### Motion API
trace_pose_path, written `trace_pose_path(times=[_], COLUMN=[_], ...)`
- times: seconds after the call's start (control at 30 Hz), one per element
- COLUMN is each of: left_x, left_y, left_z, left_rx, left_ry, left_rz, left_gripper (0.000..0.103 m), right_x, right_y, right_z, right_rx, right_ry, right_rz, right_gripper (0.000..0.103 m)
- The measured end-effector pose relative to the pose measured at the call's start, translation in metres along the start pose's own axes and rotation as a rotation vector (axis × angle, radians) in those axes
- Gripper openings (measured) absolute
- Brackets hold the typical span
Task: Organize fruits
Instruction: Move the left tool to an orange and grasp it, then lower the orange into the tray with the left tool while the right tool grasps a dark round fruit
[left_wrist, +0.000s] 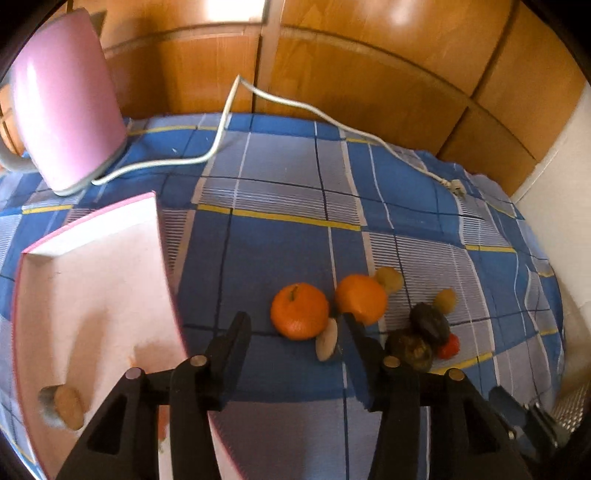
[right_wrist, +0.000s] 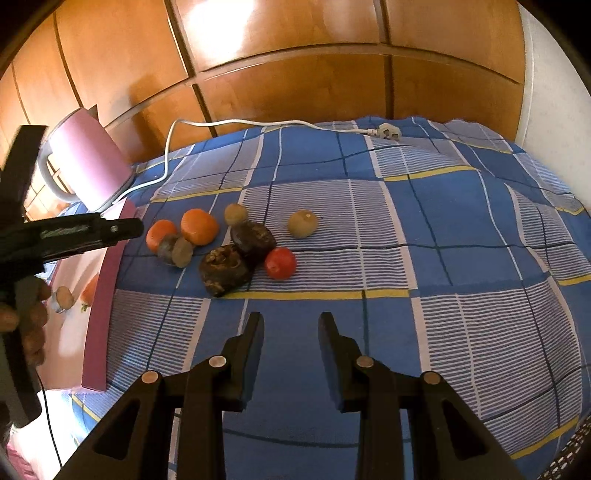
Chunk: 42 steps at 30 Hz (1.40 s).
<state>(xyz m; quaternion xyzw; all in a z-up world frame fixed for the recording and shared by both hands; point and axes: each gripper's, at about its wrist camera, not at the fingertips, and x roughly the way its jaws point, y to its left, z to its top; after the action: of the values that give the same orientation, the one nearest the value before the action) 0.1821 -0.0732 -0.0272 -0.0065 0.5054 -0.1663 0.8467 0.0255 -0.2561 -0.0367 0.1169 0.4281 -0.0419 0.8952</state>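
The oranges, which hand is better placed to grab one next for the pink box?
Probably left. The left gripper is open, right in front of the oranges and beside the pink box. The right gripper hangs over bare cloth, farther from the fruit and the box.

Blue plaid cloth (right_wrist: 406, 229), orange fruits (left_wrist: 300, 311)

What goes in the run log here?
left gripper: open, empty, near oranges | right gripper: empty | tray: one fruit

A room in a home, probably a bedroom: a blue checked bedsheet (right_wrist: 424, 206) covers the surface, glossy wooden wardrobe doors (right_wrist: 295, 48) stand behind it, and a pink kettle (left_wrist: 66, 110) with its white cord (left_wrist: 221, 136) sits there.
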Motion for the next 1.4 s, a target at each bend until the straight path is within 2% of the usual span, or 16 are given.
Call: trace_pose_path(times=[0.2, 0.3, 0.43, 0.57, 0.87, 1.2, 1.4], left_x=[0.027, 0.037, 0.037, 0.022, -0.027, -0.071, -0.091], left_y=[0.000, 0.002, 0.003, 0.007, 0.014, 0.034, 0.067], left_z=[0.010, 0.010, 0.009, 0.003, -0.021, -0.064, -0.084], left_rx=[-0.022, -0.038, -0.039, -0.058, -0.050, -0.053, -0.122], left_ry=[0.049, 0.078, 0.060, 0.030, -0.059, -0.118, -0.145], left_rz=[-0.029, -0.052, -0.068, -0.104, -0.128, -0.114, -0.084], left_gripper=[0.049, 0.041, 0.040, 0.040, 0.040, 0.040, 0.040], right_x=[0.002, 0.004, 0.006, 0.007, 0.010, 0.009, 0.011], right_y=[-0.004, -0.007, -0.010, -0.013, -0.017, -0.016, -0.006], right_z=[0.000, 0.001, 0.001, 0.001, 0.002, 0.007, 0.018], right_rx=[0.010, 0.013, 0.024, 0.032, 0.048, 0.051, 0.042], right_ry=[0.010, 0.013, 0.019, 0.023, 0.033, 0.024, 0.029], right_rz=[-0.003, -0.004, -0.007, -0.011, -0.003, 0.027, 0.072], right_gripper=[0.031, 0.030, 0.030, 0.030, 0.030, 0.030, 0.030])
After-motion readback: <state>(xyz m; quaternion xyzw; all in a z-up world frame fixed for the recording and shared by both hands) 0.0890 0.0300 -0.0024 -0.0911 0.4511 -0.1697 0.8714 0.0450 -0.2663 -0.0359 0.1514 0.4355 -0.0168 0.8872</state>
